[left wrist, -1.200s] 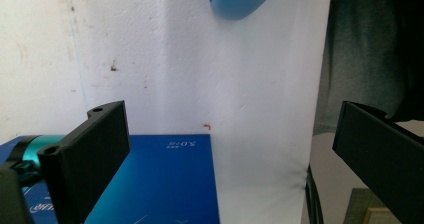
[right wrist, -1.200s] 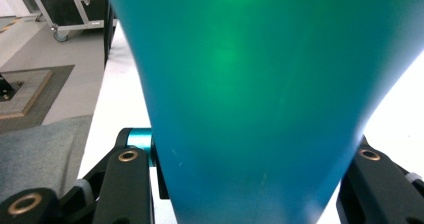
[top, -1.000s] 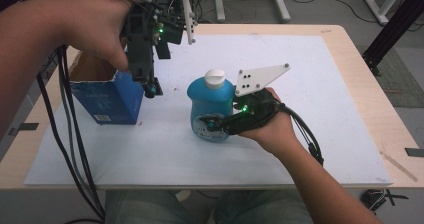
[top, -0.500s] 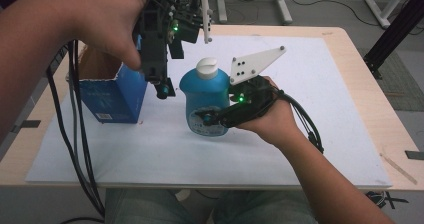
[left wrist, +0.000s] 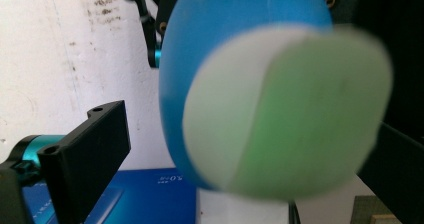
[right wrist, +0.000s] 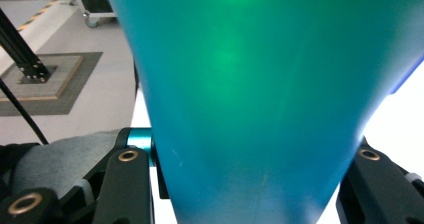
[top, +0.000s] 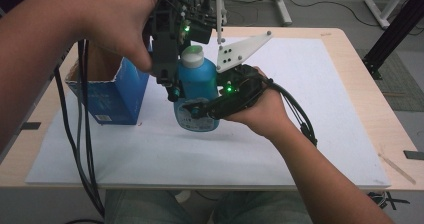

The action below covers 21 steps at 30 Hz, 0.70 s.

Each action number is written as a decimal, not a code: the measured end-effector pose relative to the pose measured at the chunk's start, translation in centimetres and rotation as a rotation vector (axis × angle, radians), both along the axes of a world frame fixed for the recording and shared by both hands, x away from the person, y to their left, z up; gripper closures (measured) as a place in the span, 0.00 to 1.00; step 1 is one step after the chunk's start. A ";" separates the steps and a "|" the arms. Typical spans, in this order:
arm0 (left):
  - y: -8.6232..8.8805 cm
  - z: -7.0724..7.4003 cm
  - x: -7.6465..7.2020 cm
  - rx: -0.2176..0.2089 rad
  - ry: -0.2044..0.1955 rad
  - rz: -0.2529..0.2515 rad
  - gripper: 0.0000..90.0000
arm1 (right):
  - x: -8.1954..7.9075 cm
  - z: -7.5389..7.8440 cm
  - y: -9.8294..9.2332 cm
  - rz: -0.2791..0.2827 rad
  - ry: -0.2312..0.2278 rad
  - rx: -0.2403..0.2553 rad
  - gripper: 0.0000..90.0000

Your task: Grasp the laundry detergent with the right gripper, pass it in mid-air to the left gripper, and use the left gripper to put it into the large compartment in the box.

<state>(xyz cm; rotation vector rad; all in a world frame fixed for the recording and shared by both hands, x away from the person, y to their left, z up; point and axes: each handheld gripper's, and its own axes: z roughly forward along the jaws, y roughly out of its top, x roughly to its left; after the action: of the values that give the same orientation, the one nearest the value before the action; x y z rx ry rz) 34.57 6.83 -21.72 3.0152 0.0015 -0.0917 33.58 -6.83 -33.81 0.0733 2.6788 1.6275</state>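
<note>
Nearest you, your right forearm comes in from the lower right. Your right tongs (top: pixel 200 111) pinch the lower body of the blue bottle (top: pixel 196 89), one jaw on each flank; the right gripper view shows the bottle wall pressed between both jaws at the bottom edge. The bottle stands roughly upright, its base low over the white sheet (top: pixel 300 149) that covers the tabletop (top: pixel 350 34); whether the base touches the sheet cannot be told. The grey three-cornered plate (top: pixel 240 50) of the right tongs stands just beside the bottle's white cap (top: pixel 192 57).

Next out, your left tongs (top: pixel 172 86) point downward alongside the bottle's left flank, touching or nearly so. In the left gripper view the jaws stand spread, one at lower left, one at the right edge, with the blurred cap (left wrist: pixel 285 114) close in front of the lens and between them, neither jaw pressing it.

Beyond, at left, the open blue box (top: pixel 107 96) rests on the sheet just beside the bottle.
</note>
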 end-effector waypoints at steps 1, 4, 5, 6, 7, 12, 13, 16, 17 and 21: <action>-0.1 0.1 0.0 0.001 -0.002 -0.004 0.02 | 0.0 0.1 0.1 0.001 0.000 0.003 0.52; -0.4 0.1 -0.2 0.006 -0.009 0.001 0.02 | 0.0 0.1 0.3 0.003 0.006 0.005 0.52; -0.5 0.1 -0.2 0.007 -0.016 0.002 0.02 | 0.0 0.1 0.4 0.003 0.007 0.008 0.52; -0.6 0.0 -0.2 0.009 -0.018 0.005 0.02 | 0.0 0.2 0.5 0.008 0.001 0.009 0.52; -0.7 0.0 -0.2 0.013 -0.014 0.012 0.02 | 0.0 0.2 0.5 0.008 0.005 0.010 0.52; -0.8 0.0 -0.2 0.021 -0.010 0.026 0.03 | 0.0 0.3 0.6 0.011 0.009 0.018 0.52; -0.8 0.0 -0.2 0.023 -0.012 0.029 0.03 | 0.0 0.3 0.6 0.012 0.011 0.019 0.52; -0.8 0.0 -0.1 0.033 -0.006 0.038 0.12 | 0.0 0.3 0.5 0.011 0.007 0.017 0.52; -0.8 0.0 -0.1 0.040 -0.009 0.037 0.12 | 0.0 0.3 0.5 0.010 0.007 0.017 0.52; -0.9 -0.1 0.0 0.041 -0.011 0.044 0.12 | 0.0 0.3 0.5 0.011 0.006 0.019 0.52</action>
<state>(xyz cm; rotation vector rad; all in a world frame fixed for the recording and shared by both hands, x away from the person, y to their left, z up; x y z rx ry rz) 34.60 5.91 -21.83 3.0549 0.0702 -0.0710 33.62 -6.32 -33.49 0.0640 2.6732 1.6594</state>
